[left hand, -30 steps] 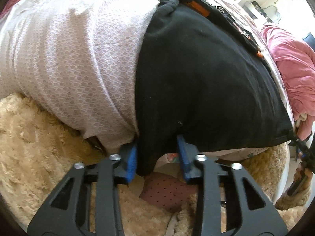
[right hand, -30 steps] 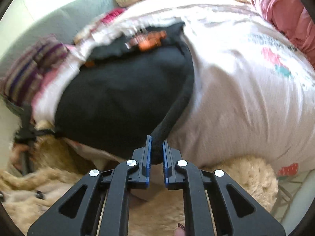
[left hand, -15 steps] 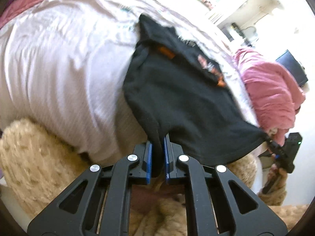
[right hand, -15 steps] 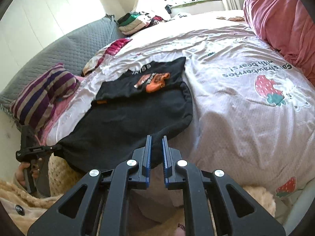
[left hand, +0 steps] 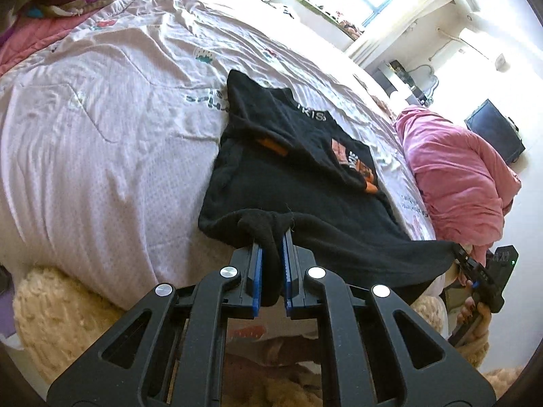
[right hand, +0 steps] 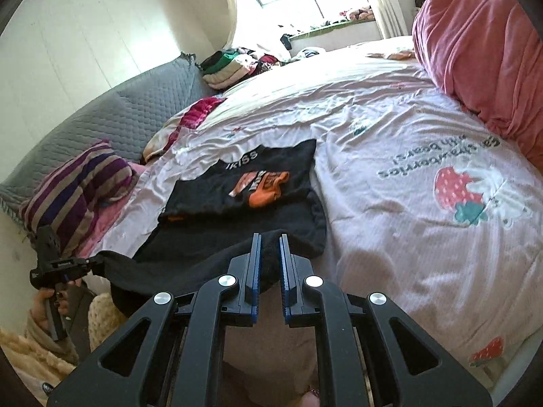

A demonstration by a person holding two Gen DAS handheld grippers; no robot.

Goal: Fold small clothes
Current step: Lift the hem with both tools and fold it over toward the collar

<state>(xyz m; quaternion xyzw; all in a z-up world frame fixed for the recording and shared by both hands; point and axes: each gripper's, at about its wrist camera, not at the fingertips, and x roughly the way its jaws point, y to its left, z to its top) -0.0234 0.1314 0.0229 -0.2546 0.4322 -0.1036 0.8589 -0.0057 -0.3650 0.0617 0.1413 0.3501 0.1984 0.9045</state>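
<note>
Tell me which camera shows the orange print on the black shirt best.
The right wrist view: the orange print faces the camera, unobstructed, on the black shirt. The left wrist view shows the print only obliquely, squeezed near the garment's far edge, partly folded over.

The right gripper [right hand: 269, 240] is clamped on a bunched corner of the black shirt [right hand: 237, 237], whose near edge hangs lifted off the bed cover [right hand: 390, 230]. Far to its left the left gripper [right hand: 86, 264], held by a hand [right hand: 47, 302], pinches the opposite corner. Ahead lies the shirt's orange print [right hand: 264, 186]. A pink quilt [right hand: 482, 40] bulks far right; a striped pillow [right hand: 74, 186] sits far left.
</note>
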